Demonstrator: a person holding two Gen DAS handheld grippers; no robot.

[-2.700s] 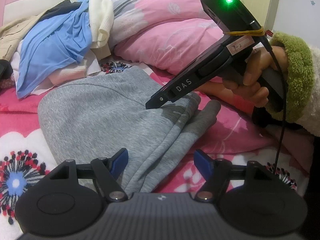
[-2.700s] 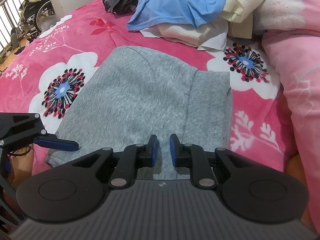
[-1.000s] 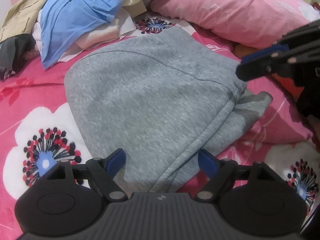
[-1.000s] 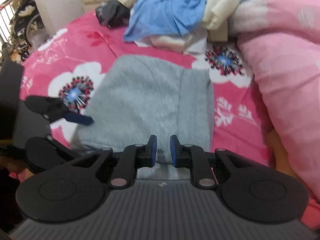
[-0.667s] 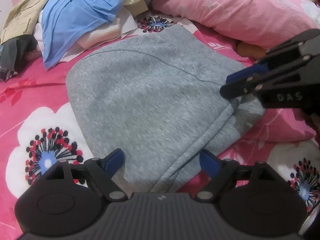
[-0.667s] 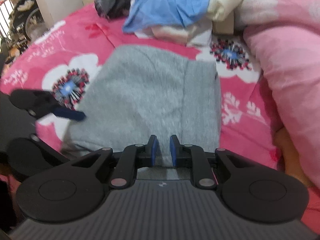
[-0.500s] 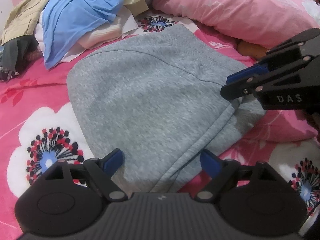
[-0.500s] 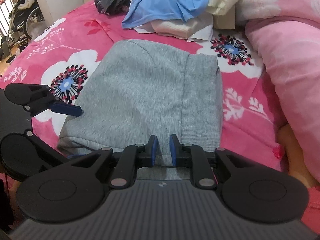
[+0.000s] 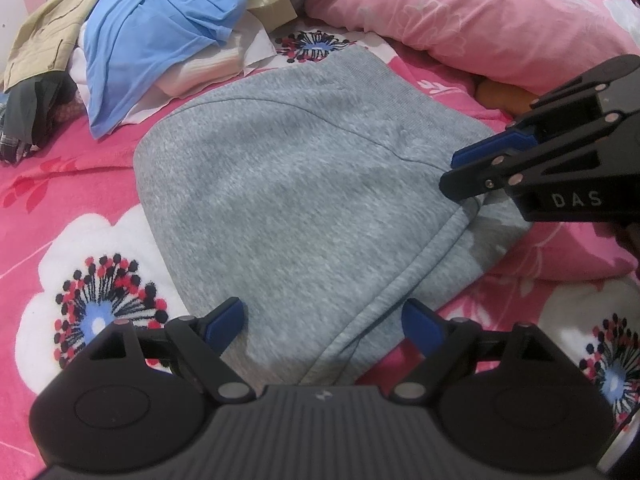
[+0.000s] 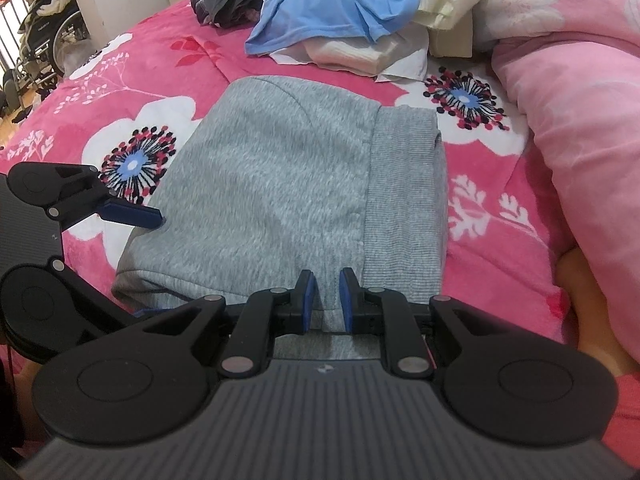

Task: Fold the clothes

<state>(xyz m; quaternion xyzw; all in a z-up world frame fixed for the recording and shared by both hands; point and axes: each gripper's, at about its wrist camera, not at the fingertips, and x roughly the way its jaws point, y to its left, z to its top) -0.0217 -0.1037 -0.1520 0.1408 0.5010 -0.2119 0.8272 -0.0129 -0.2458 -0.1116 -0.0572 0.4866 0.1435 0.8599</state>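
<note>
Grey fleece, folded into a rough rectangle: your sweatshirt (image 10: 280, 184) lies on the pink flowered bedspread (image 10: 168, 64), and its near edge is hidden under your right gripper (image 10: 324, 300), so you cannot see what is caught there. Its long axis runs from that gripper away toward the clothes pile (image 10: 352, 4), ribbed hem (image 10: 404, 200) on the side toward the pink duvet (image 10: 580, 112). Your right gripper is nearly closed, with grey fabric in the narrow gap. Your left gripper (image 9: 324, 320) stands wide, straddling the sweatshirt's corner. Whether it touches the cloth is unclear.
</note>
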